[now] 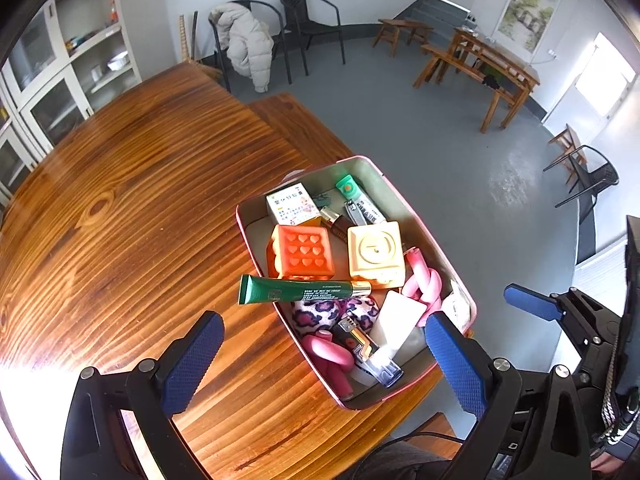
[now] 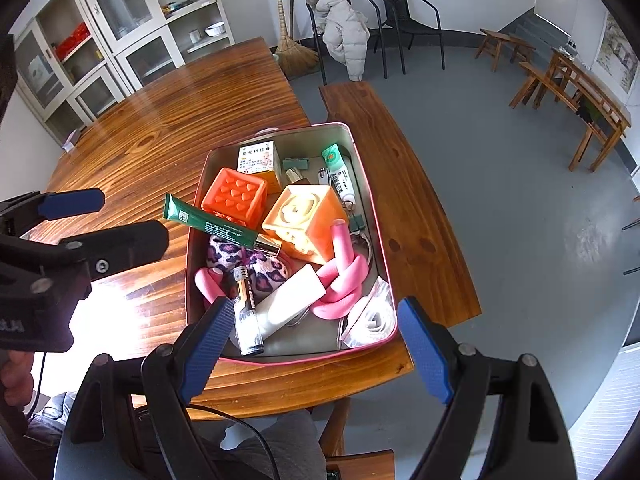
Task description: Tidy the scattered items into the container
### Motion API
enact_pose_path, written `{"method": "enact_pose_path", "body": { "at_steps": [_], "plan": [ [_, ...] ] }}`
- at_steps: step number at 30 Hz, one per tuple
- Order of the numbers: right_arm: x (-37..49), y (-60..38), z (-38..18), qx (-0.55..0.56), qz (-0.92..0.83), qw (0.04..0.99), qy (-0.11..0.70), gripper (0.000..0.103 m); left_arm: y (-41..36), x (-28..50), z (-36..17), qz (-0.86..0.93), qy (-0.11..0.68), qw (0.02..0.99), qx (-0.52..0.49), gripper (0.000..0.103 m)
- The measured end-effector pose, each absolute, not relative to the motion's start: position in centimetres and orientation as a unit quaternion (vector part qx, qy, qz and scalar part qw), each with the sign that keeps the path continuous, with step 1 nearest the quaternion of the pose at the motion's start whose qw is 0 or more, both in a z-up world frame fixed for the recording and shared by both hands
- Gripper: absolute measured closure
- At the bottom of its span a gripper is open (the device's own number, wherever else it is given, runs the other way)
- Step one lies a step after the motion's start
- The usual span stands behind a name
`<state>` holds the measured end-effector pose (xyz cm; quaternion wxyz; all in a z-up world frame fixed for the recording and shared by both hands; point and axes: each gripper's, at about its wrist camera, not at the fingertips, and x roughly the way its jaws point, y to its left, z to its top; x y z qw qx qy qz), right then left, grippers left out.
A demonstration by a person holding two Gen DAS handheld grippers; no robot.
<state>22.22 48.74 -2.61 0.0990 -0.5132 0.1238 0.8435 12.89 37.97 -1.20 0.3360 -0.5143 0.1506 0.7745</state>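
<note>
A green tube [image 1: 294, 289] lay across the left rim of the pink-edged tin [image 2: 370, 184], its crimped end jutting over the wooden table [image 1: 132, 184] and its gold cap pointing inward — apparently the last item not fully inside. Its long axis ran across the tin, ahead of the left gripper [image 1: 324, 360], which hovered nearer with jaws wide and empty. The right gripper [image 2: 316, 344], jaws equally wide and empty, hung over the tin's near end. The tube looked slim, glossy and uncrushed — likely a light nudge would seat it.
</note>
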Motion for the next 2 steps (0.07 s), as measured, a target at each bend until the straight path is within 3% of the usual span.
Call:
{"method": "enact_pose_path", "body": {
  "at_steps": [2],
  "plan": [
    [22.22,48.65,-2.6,-0.513,0.843,0.1,0.125,0.017,37.82,12.89,-1.11,0.775,0.151,0.338,-0.512,0.001]
  ]
}}
